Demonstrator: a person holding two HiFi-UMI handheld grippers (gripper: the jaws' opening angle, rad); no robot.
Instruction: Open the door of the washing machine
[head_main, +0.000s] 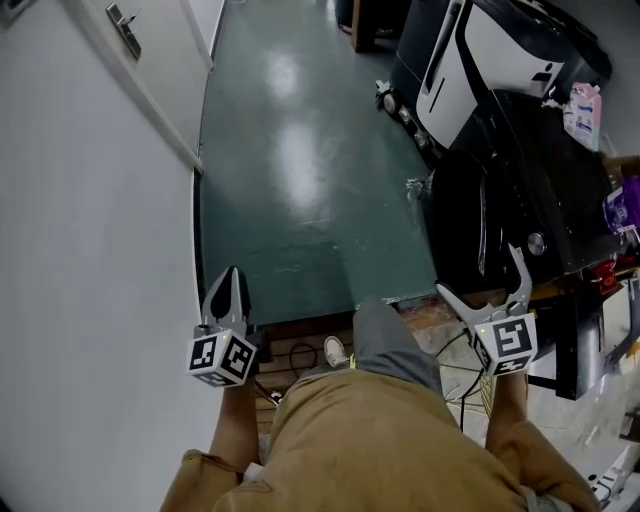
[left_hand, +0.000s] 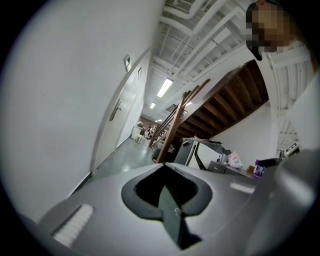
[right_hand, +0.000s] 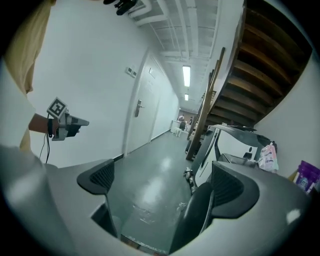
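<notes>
Green floor (head_main: 300, 150); black washing machine (head_main: 510, 200) at 3 o'clock, door (head_main: 455, 230) seemingly ajar, wider swing perhaps remaining; right gripper (head_main: 477, 272) jaws wide apart, gripping nothing; left gripper (head_main: 232, 285) jaws closed.

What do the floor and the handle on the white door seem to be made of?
The floor looks like coated concrete or vinyl, dark green and glossy: lights reflect in it. The door handle looks like metal, grey with a dull shine, but it is small here.
</notes>
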